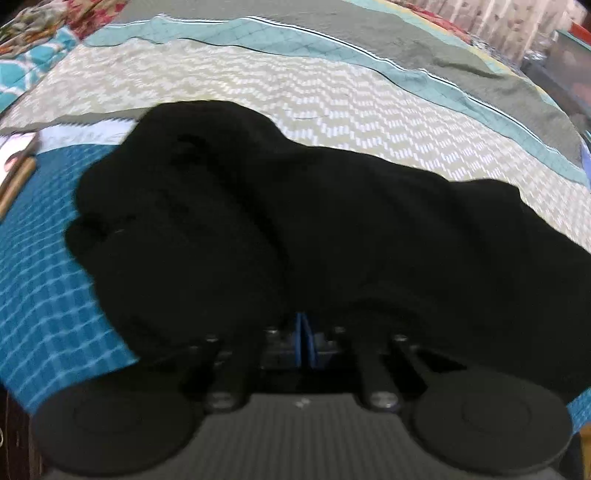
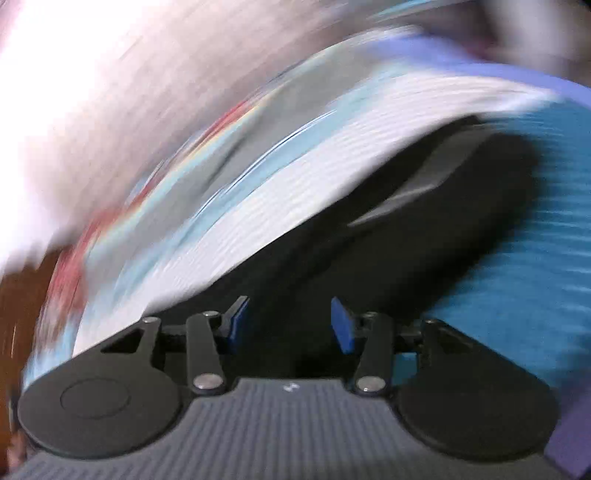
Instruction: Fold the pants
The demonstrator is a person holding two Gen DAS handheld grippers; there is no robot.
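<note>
My left tongs [image 1: 303, 332] are clamped on the pants [image 1: 295, 229], bunched on the bed [image 1: 332, 96]; my right tongs [image 2: 290, 325] gape empty, view blurred. Folding looks barely halfway, no neat fold yet.

A bed [image 1: 332, 96] spread with patterned covers — teal checks, pale zigzag, grey; curtain [image 1: 491, 18] beyond.

Left wrist view: low and close behind its gripper [image 1: 303, 339], facing forward across the black fabric pants [image 1: 277, 229] toward the far patterned quilted bedspread [image 1: 332, 92]. Right wrist view: equally low, tilted, heavily motion-blurred, close over the same pants [image 2: 424, 221] and bedspread [image 2: 535, 258], which both views share.
</note>
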